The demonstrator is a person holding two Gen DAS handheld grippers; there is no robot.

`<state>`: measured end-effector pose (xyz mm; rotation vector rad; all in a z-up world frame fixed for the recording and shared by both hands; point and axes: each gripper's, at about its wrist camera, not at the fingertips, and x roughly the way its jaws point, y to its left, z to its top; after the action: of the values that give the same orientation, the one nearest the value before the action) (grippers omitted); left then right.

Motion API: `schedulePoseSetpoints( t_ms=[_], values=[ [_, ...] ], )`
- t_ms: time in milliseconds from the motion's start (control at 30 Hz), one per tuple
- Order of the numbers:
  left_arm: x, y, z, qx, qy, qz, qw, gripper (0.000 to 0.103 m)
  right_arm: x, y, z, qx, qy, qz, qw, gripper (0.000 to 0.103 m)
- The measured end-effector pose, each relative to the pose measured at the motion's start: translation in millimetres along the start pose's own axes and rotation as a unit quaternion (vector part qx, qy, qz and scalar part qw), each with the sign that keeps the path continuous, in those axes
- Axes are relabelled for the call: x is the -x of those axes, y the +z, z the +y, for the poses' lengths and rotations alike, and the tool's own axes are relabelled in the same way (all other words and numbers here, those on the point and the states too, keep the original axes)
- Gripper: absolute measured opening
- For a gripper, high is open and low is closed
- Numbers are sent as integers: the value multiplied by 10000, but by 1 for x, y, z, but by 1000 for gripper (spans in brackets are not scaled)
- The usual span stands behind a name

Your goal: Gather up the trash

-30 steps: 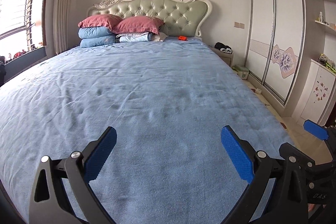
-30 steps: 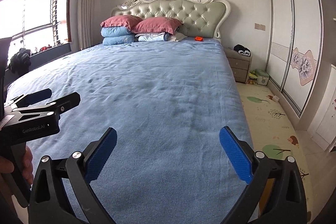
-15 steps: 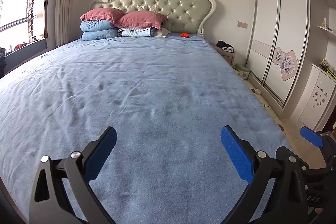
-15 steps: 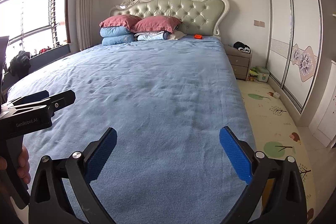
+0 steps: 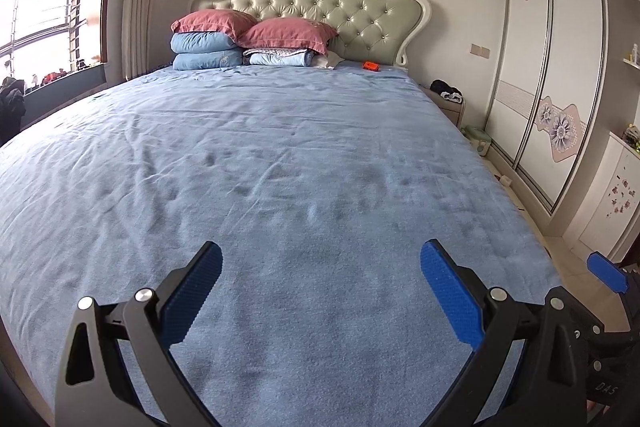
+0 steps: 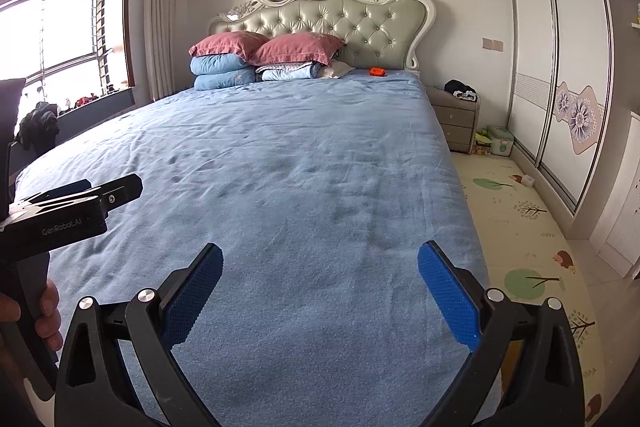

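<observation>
Bedspread first: the blue bed (image 5: 304, 163) fills most of both views and I see no litter on its open middle. What I take for the trash is a small orange object (image 5: 371, 66), upper centre-right of the left wrist view, lying on the cover just below the tufted headboard (image 5: 332, 15) and just to the right of the stacked pillows (image 5: 256, 39). It sits in the same upper-middle spot in the right wrist view (image 6: 377, 71).

My left gripper (image 5: 320, 291) hangs over the foot of the bed at bottom centre, jaws spread wide, nothing between them. My right gripper (image 6: 320, 291) is the same: wide, empty, with the floor mat (image 6: 520, 223) running down the right of its frame.

Risks, as I judge them. The orange object is well apart from both grippers, across nearly the whole bed, so a long reach over soft cover could press wrinkles and shift it. It looks low and flat, so the blue fingers (image 5: 450, 295) may dig into the fabric and pinch bedspread along with it. Going after the clutter by the nightstand (image 6: 456, 119) instead could mean lifting something that is not trash. The two tools also sit close together, so they could knock.

Orientation: the orange object looks slightly wider than tall, long axis roughly left to right in frame, parallel to the headboard. It is too small for me to tell which end leads.
</observation>
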<state>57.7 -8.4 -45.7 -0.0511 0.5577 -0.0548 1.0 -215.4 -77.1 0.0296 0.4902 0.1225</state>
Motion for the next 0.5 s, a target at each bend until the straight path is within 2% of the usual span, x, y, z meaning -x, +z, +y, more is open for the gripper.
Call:
schedulePoseSetpoints(
  t_ms=[500],
  values=[
    [9,1,-13,-291,27,-86,9995,99,0,1,3,-15,-12,46,10000,95]
  ],
)
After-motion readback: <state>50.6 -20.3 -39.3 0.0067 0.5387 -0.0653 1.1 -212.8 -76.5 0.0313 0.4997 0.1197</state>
